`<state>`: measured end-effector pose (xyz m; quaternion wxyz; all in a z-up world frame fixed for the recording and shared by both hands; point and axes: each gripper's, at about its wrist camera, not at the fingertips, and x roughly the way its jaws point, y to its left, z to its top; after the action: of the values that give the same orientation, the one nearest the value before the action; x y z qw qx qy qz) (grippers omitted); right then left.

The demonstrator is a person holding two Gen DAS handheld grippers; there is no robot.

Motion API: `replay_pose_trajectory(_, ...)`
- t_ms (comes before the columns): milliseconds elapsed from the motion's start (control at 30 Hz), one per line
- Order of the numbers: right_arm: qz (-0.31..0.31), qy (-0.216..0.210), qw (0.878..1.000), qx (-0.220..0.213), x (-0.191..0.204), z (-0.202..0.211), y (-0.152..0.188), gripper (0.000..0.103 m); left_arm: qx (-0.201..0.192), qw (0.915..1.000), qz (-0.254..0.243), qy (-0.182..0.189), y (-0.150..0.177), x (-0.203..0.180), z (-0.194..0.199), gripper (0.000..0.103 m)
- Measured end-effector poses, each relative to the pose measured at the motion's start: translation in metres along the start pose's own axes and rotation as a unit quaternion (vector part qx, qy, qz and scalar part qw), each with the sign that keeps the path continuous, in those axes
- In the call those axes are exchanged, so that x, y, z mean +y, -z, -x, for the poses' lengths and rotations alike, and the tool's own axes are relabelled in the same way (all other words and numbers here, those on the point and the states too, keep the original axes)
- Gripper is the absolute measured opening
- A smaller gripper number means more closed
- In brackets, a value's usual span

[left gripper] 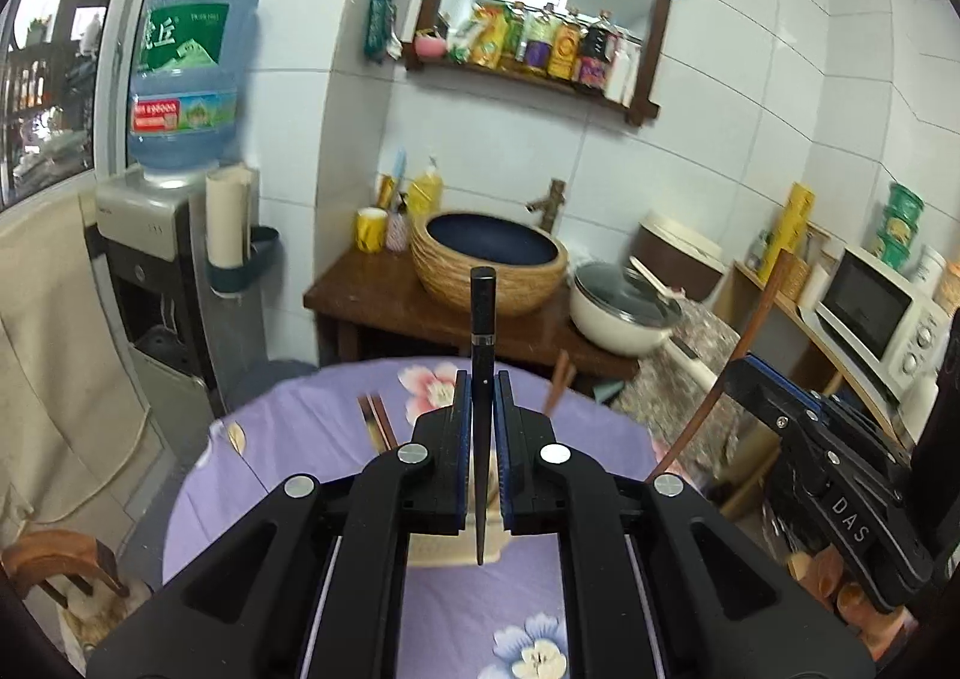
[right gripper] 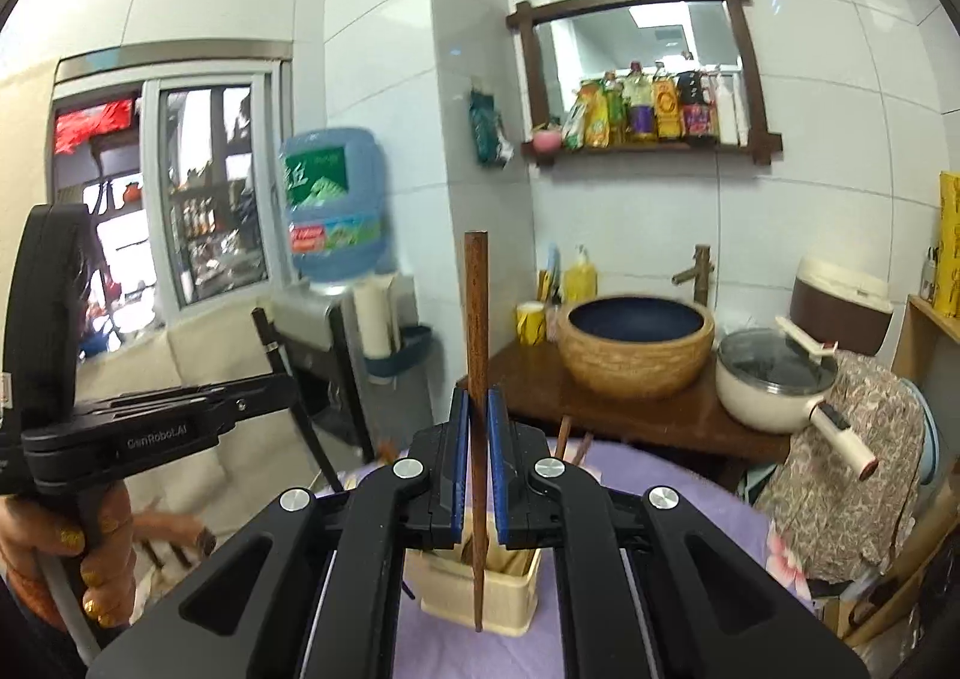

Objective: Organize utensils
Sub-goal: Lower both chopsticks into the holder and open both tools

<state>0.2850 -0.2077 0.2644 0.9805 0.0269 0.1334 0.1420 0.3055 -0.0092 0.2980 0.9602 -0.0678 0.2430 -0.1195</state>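
My left gripper [left gripper: 481, 385] is shut on a black chopstick [left gripper: 482, 319] and holds it upright above the purple flowered tablecloth [left gripper: 288, 439]. My right gripper [right gripper: 477, 403] is shut on a brown wooden chopstick [right gripper: 477, 307], also upright, its tip over a cream utensil holder [right gripper: 480, 589]. The holder shows in part behind the fingers in the left wrist view [left gripper: 444, 550]. More brown chopsticks [left gripper: 377, 421] lie on the cloth, and others [left gripper: 558, 382] stick up near the far edge. The right gripper [left gripper: 798, 433] with its brown chopstick shows at the right of the left wrist view.
A wooden stand carries a woven basin [left gripper: 489, 259] and a white pot with glass lid [left gripper: 624, 313]. A water dispenser [left gripper: 174, 150] stands at the left, a microwave [left gripper: 876, 319] at the right. A wooden chair [left gripper: 54, 565] sits at the table's left.
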Motion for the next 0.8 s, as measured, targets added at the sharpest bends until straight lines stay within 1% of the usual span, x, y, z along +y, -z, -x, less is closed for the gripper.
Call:
replay_pose_trajectory(67,0.001,0.009,1.0,-0.009,0.001,-0.012,-0.01,0.007,-0.008,0.9997,0.004,-0.022,-0.016,0.001,-0.008,0.007)
replay_pose_trajectory(133,0.0,0.02,1.0,-0.018,0.001,-0.026,-0.012,0.007,-0.01,0.9992,0.008,-0.036,-0.026,0.005,-0.02,0.007)
replay_pose_trajectory(267,-0.008,0.033,0.999,-0.017,-0.002,-0.055,0.006,0.007,0.0,0.9979,0.013,-0.063,-0.021,0.013,-0.053,0.007)
replay_pose_trajectory(333,-0.01,0.041,0.999,-0.004,-0.004,-0.073,0.024,0.007,0.009,0.9967,0.013,-0.08,-0.009,0.018,-0.072,0.007)
replay_pose_trajectory(500,-0.024,0.04,0.998,0.038,-0.008,-0.101,0.064,0.007,0.047,0.9955,0.021,-0.079,0.027,0.029,-0.106,0.007)
replay_pose_trajectory(567,-0.019,0.045,0.998,0.043,-0.008,-0.105,0.076,0.007,0.06,0.9947,0.017,-0.082,0.044,0.031,-0.117,0.007)
replay_pose_trajectory(633,-0.021,0.044,0.997,0.059,-0.011,-0.111,0.086,0.007,0.067,0.9943,0.019,-0.08,0.056,0.033,-0.125,0.007)
replay_pose_trajectory(800,-0.032,0.046,0.995,0.081,-0.017,-0.121,0.101,0.007,0.095,0.9922,0.023,-0.077,0.082,0.039,-0.144,0.007)
